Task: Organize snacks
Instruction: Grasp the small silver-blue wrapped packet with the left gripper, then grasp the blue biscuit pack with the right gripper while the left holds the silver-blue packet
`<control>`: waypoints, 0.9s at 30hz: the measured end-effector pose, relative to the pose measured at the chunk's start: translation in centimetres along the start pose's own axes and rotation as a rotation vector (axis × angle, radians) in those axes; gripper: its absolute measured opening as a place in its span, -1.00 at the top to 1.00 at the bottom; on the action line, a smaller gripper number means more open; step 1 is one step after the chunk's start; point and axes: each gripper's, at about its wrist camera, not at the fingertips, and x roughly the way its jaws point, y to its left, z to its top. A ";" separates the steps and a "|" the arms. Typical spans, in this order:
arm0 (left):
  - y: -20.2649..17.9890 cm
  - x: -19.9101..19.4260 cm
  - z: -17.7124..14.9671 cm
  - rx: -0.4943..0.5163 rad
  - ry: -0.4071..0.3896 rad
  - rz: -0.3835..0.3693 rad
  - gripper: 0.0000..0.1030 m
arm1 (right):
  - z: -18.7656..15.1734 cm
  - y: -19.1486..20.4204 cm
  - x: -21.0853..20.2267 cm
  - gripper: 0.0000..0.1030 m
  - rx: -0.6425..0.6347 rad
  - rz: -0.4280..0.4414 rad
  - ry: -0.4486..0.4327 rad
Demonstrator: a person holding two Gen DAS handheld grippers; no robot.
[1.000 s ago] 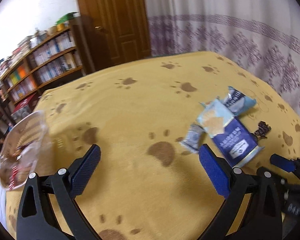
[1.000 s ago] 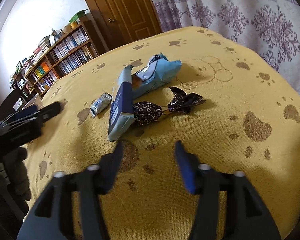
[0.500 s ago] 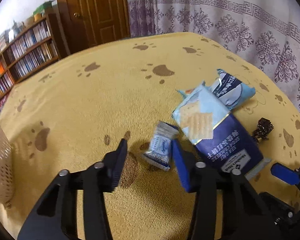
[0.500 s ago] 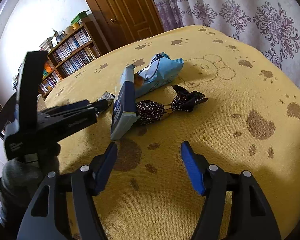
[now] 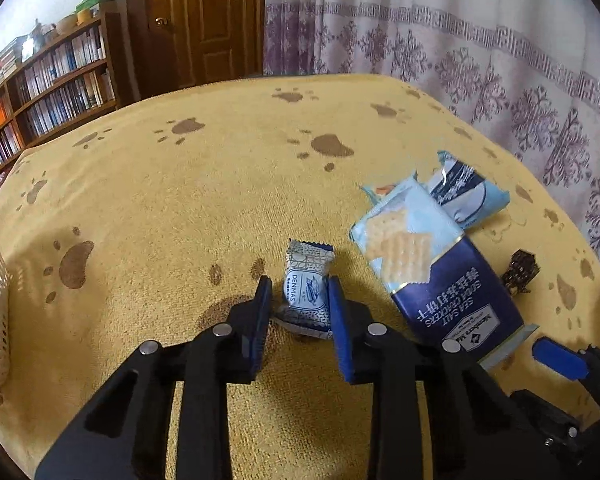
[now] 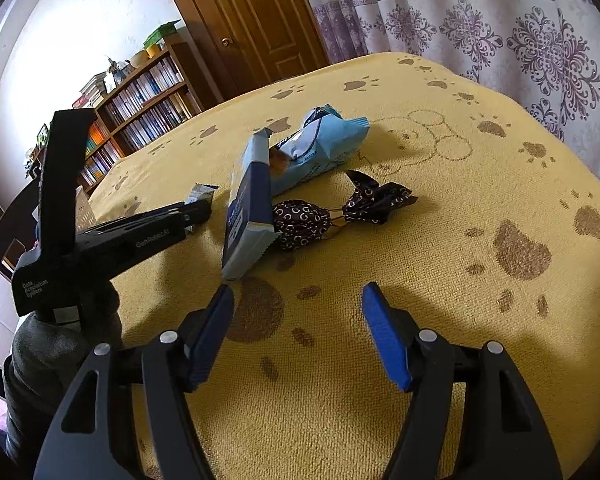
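Soft daylight through the curtain (image 5: 480, 60), white wall (image 6: 60, 40) overexposed, faint shadows on the yellow cloth (image 6: 440, 200), strong fisheye bending with dark corners.

A yellow terry cloth printed with brown paw marks (image 5: 204, 200) is covering the table ahead of my fingers. Lying on it are a small white-and-blue wrapped sweet (image 5: 306, 280) between my left fingers, a navy-and-pale-blue cracker packet (image 5: 428, 264) just right, a light-blue pouch (image 5: 466, 192) beyond, and a dark patterned twist-wrapped candy (image 6: 300, 222).

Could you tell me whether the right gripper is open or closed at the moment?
Open. The right gripper has its blue fingers spread wide over the yellow cloth, with nothing between them.
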 end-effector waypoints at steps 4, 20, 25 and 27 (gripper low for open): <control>0.6 -1.0 -0.1 -0.029 -0.048 -0.031 0.45 | -0.1 0.0 0.0 -0.30 -0.002 -0.001 -0.001; 2.8 -1.1 0.0 -0.156 -0.086 -0.046 0.45 | -0.2 -0.2 -0.1 -0.30 0.002 0.004 -0.007; 2.9 -1.4 -0.1 -0.166 -0.098 -0.042 0.45 | 0.7 -0.1 -0.5 -0.29 0.024 -0.027 -0.005; 2.9 -1.5 -0.1 -0.165 -0.099 -0.042 0.45 | 2.2 0.8 -1.5 -0.29 -0.002 -0.025 -0.056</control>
